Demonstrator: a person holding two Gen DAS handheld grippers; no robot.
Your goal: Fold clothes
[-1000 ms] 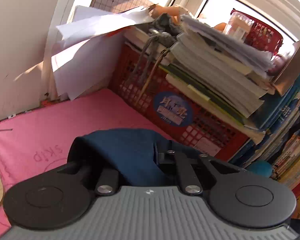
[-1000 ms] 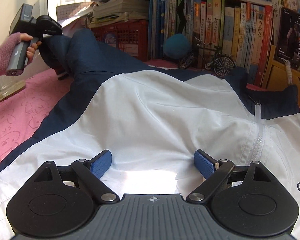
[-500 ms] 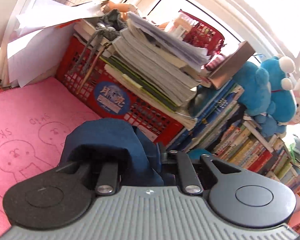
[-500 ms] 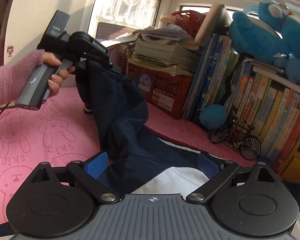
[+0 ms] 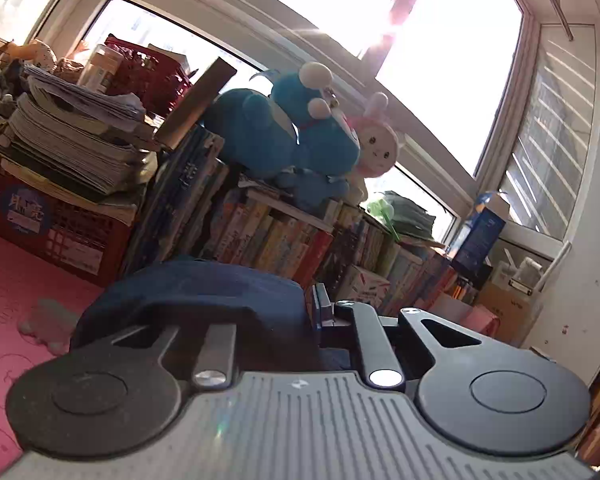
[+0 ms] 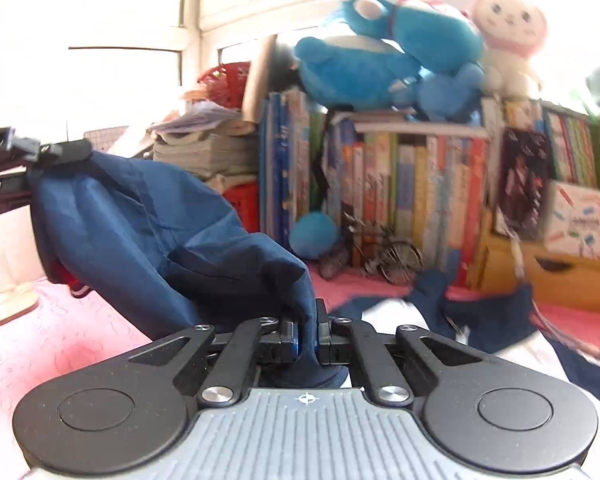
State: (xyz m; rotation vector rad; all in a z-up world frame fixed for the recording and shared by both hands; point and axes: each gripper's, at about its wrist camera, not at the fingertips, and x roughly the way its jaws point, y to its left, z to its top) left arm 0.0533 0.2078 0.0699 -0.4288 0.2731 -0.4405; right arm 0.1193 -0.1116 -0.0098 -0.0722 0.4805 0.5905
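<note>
Pink patterned matting runs up to shelves crammed with upright books under blue and white plush toys. At far left the left gripper pinches one end of the dark navy jacket sleeve, lifted off the mat. Lower centre, the right gripper is clamped on the sleeve's other end, its jaws just closed, with the white jacket body on the mat to the right.

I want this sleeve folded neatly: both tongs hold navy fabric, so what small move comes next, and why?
Probably carry the navy sleeve across toward the jacket's white body and lay it there. The right tongs and the left tongs both pinch it, and it hangs lifted off the pink mat, not yet folded over.
</note>
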